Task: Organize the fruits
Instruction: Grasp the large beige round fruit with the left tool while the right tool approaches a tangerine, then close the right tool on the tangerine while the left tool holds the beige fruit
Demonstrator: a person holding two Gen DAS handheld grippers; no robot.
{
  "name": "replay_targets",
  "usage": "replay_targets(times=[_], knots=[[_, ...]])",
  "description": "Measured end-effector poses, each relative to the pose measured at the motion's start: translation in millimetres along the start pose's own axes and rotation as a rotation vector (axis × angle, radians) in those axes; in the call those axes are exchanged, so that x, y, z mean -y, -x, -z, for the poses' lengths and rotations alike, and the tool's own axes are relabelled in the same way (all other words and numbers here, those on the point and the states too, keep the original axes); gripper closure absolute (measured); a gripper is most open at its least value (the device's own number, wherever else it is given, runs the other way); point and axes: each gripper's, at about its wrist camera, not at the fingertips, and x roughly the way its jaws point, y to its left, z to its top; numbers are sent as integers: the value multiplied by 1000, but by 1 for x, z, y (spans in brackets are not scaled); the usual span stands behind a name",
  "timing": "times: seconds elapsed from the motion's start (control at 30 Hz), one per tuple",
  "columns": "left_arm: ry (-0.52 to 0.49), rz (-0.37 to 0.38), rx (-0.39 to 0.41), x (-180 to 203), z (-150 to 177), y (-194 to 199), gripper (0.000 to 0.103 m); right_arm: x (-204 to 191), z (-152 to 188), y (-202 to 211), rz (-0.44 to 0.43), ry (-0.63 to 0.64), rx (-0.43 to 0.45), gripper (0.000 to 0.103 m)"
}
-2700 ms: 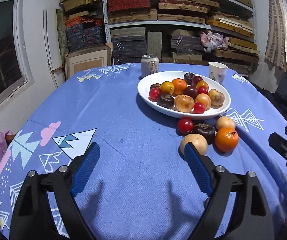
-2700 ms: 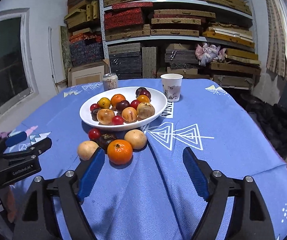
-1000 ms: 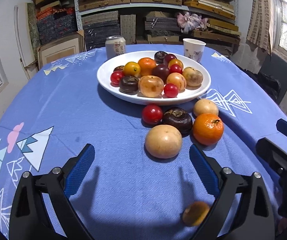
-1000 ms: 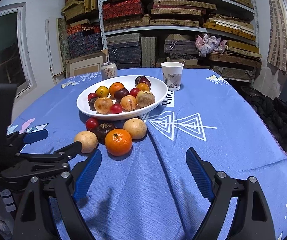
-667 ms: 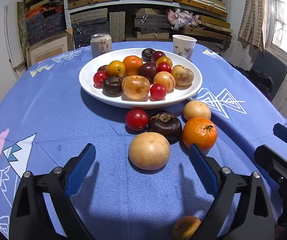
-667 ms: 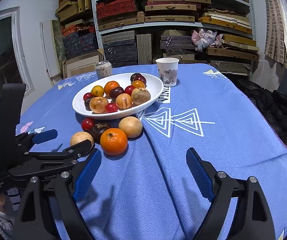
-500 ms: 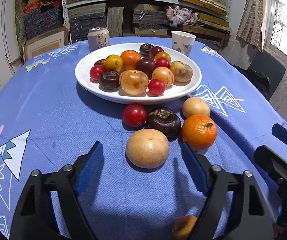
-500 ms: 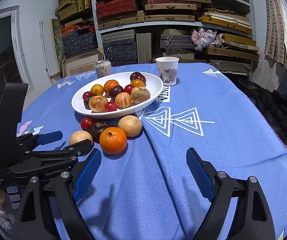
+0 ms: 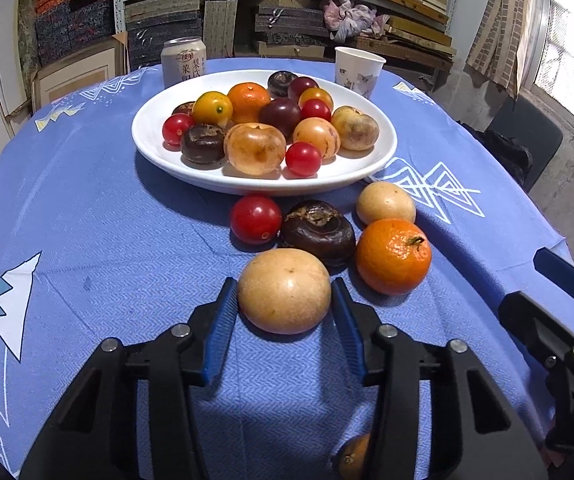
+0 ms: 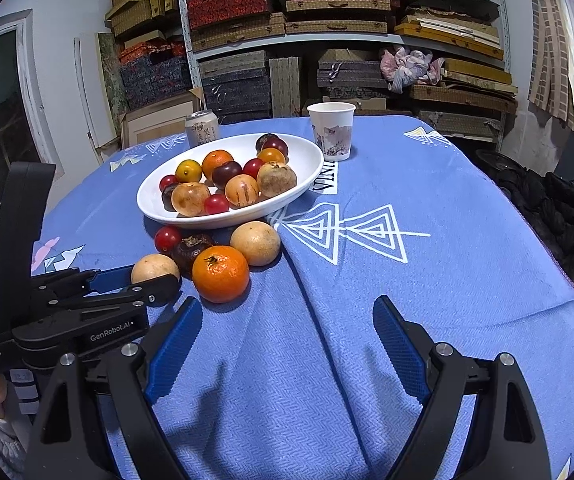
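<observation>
- The right gripper hovers over bare blue tablecloth at the near edge of the table, its blue pads spread wide apart with nothing between them.
- A small orange fruit lies on the cloth at the very near edge in the left wrist view, half hidden behind the left tool's body.
- The left gripper is lowered over the pale yellow round fruit; its jaws are closing, one blue pad on each side of the fruit, touching or almost touching it. I cannot tell whether they press on it yet.
- That fruit rests on the cloth, nearest of the loose cluster in front of the plate.
- Just beside it to the right sits a mandarin, and just behind it a dark brown wrinkled fruit.
- Next out, a red cherry tomato lies left of the dark fruit and a second pale round fruit right of it, both close to the plate's near rim.
- The white oval plate stands toward the middle of the table, heaped with red, orange, yellow, tan and dark purple fruits.
- Beyond the plate, toward the far edge, a drink can stands at left and a paper cup at right.
- Behind the table, shelves carry stacked flat boxes.
</observation>
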Motion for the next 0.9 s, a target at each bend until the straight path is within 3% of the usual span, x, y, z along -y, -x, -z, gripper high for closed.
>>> replay_targets(times=[0.17, 0.33, 0.5, 0.7, 0.9], knots=[[22, -22, 26, -6, 1, 8, 56, 2, 0, -3, -1, -11, -10, 15], [57, -101, 53, -25, 10, 30, 56, 4, 1, -7, -11, -26, -20, 15], [98, -144, 36, -50, 26, 42, 56, -2, 3, -6, -30, 0, -9, 15], [130, -144, 19, -58, 27, 39, 56, -18, 1, -4, -60, 64, 11, 15], [104, -162, 4, -52, 28, 32, 56, -31, -24, -28, -72, 63, -84, 15]])
